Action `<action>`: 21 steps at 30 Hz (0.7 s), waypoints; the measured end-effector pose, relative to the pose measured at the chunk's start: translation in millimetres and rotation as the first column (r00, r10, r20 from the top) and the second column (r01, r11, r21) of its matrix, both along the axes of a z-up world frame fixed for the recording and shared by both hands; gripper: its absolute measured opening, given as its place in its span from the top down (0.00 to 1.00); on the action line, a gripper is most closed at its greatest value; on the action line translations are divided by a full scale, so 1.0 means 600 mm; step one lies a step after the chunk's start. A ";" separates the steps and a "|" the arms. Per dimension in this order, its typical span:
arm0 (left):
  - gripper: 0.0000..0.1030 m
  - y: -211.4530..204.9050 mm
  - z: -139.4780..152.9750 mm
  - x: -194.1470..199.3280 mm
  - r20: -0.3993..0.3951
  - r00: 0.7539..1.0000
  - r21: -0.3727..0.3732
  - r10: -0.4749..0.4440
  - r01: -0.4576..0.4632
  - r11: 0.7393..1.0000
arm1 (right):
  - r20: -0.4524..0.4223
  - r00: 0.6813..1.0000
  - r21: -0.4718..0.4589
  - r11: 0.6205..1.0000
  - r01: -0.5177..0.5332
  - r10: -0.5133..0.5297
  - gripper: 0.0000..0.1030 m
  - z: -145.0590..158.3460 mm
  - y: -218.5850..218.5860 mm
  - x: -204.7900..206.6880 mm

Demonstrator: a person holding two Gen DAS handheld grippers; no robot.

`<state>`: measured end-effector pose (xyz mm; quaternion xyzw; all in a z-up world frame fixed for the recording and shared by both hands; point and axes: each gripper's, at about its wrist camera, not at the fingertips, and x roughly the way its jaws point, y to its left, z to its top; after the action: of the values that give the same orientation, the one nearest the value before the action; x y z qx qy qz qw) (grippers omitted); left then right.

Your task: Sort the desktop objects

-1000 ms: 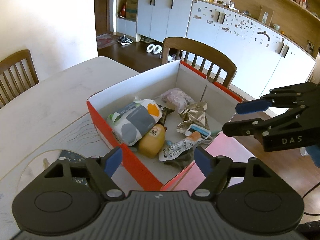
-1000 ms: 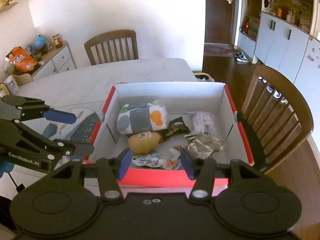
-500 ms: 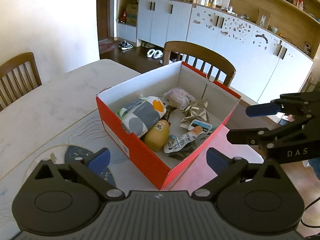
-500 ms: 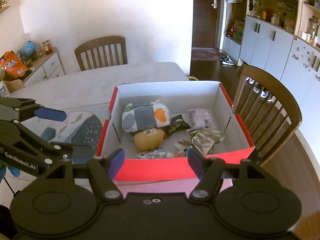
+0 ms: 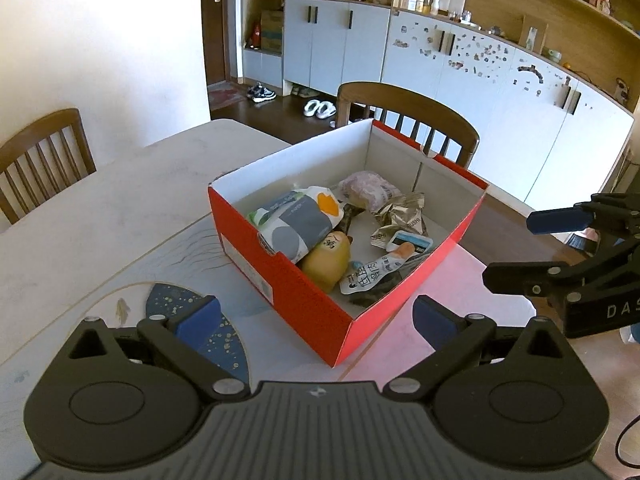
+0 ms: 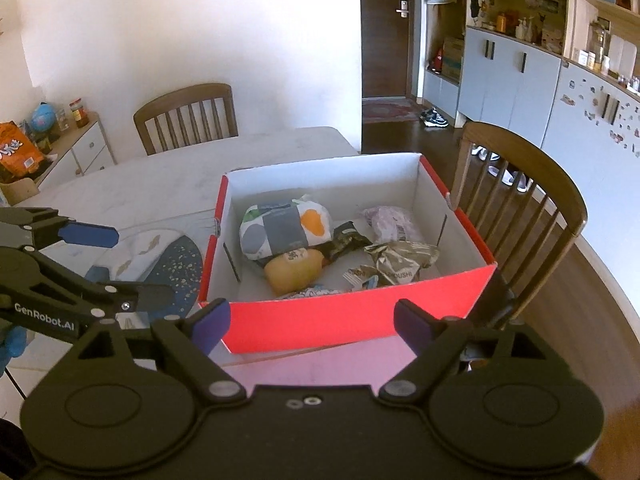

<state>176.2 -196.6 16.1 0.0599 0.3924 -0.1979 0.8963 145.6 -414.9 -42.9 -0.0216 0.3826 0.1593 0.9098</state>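
A red cardboard box with white inner walls stands open-topped on the counter, one corner turned toward the left wrist view. Inside lie several packets. A white pouch with grey and orange patches rests against the left wall. A yellow rounded pack lies just beside it, touching. A pale pink wrapped item sits toward the far corner. A crumpled silver wrapper lies near it. A printed white sachet lies flat by the near wall (text unreadable).

Marble table under red box, mat.
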 end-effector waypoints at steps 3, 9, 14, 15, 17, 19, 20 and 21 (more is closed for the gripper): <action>0.00 -0.001 0.000 -0.007 0.015 1.000 0.018 0.003 -0.003 1.000 | -0.003 1.000 -0.004 1.000 0.013 -0.013 0.13 -0.003 -0.001 -0.003; 0.00 -0.003 0.001 -0.017 0.024 1.000 0.018 0.003 -0.003 1.000 | -0.007 1.000 -0.004 1.000 0.019 -0.019 0.13 -0.007 0.001 -0.007; 0.00 -0.003 0.002 -0.021 0.029 1.000 0.020 0.005 -0.005 1.000 | -0.013 1.000 -0.001 1.000 0.012 -0.012 0.13 -0.011 0.004 -0.010; 0.00 -0.003 0.001 -0.022 0.031 0.999 0.022 0.006 -0.007 1.000 | -0.014 1.000 -0.002 1.000 0.011 -0.011 0.13 -0.011 0.005 -0.011; 0.00 -0.004 0.001 -0.023 0.034 0.999 0.029 0.004 -0.005 1.000 | -0.016 1.000 0.002 1.000 0.010 -0.010 0.13 -0.013 0.005 -0.011; 0.00 -0.005 0.000 -0.025 0.040 0.999 0.037 0.005 -0.006 0.999 | -0.017 1.000 0.001 1.000 0.010 -0.010 0.13 -0.013 0.007 -0.012; 0.00 -0.006 0.000 -0.026 0.043 0.999 0.040 0.005 -0.007 0.999 | -0.016 1.000 0.000 1.000 0.010 -0.010 0.13 -0.013 0.007 -0.013; 0.00 -0.006 0.000 -0.026 0.046 0.999 0.041 0.001 -0.003 0.999 | -0.017 1.000 0.001 1.000 0.009 -0.009 0.13 -0.013 0.007 -0.013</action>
<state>160.3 -200.3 16.4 0.0825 0.3759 -0.1874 0.9038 137.9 -410.6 -50.6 -0.0180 0.3901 0.1555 0.9074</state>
